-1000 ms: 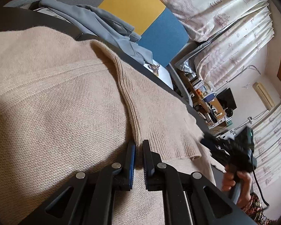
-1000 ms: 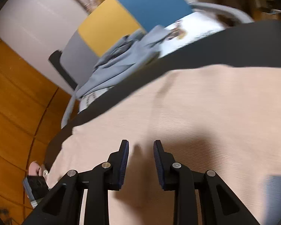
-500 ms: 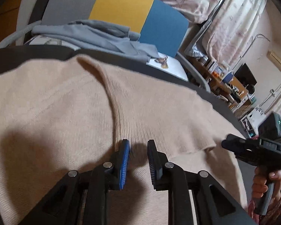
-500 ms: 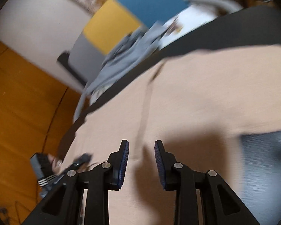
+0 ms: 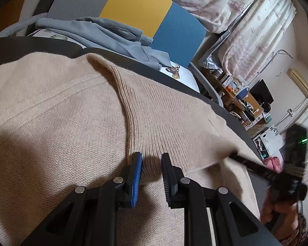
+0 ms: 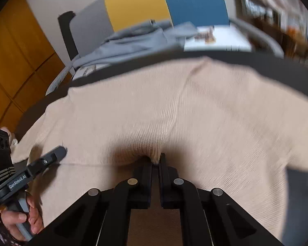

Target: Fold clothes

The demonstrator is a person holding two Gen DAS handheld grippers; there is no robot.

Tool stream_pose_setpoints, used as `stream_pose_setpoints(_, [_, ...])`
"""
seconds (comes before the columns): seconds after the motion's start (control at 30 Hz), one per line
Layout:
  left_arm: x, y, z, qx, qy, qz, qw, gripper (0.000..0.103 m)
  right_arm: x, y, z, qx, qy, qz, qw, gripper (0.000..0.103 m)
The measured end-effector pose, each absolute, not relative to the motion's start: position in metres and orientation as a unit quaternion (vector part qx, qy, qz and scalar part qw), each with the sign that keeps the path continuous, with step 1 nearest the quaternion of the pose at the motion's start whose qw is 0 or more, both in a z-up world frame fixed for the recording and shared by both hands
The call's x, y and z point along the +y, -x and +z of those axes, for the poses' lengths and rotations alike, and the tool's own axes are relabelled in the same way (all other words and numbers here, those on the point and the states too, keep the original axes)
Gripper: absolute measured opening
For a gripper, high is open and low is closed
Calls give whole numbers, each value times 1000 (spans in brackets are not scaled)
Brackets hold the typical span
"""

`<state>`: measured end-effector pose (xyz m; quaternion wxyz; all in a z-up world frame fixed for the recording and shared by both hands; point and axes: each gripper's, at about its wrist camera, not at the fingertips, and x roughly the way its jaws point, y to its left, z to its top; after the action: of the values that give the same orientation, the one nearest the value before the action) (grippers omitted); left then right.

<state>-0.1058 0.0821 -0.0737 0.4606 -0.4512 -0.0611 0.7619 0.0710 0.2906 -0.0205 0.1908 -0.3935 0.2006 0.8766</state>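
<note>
Beige knit sweater (image 5: 76, 110) spread on dark table (image 5: 20, 45), 1 layer lapped over at 3 o'clock: fold partly made, further folds likely remain.
Left gripper (image 5: 152, 176): jaws apart, straddling ribbed band (image 5: 131, 110), nothing clamped.
Right gripper (image 6: 155, 165): jaws closed, pinching ribbed fabric ridge.
Knit soft, fine-ribbed, limp.
Grey garment (image 5: 104, 34) at 12 o'clock, unfolded.

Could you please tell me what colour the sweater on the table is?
Beige; the sweater shows best in the left wrist view.
</note>
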Motion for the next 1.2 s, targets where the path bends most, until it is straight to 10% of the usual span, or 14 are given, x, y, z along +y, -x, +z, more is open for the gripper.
stream_pose_setpoints(0.13, [79,99,-72,-61,452,762,459,19,286,-86,4,91,393,887,225,6])
stream_pose_setpoints(0.53, [79,101,-75,-74,455,756,465,19,329,-113,9,238,356,888,167,10])
stream_pose_setpoints(0.93, [78,105,-72,-66,459,754,465,19,325,-51,-43,219,400,868,194,5])
stream_pose_setpoints(1.2, [-45,92,-52,-80,445,803,389,19,241,-42,-3,163,370,911,84,23])
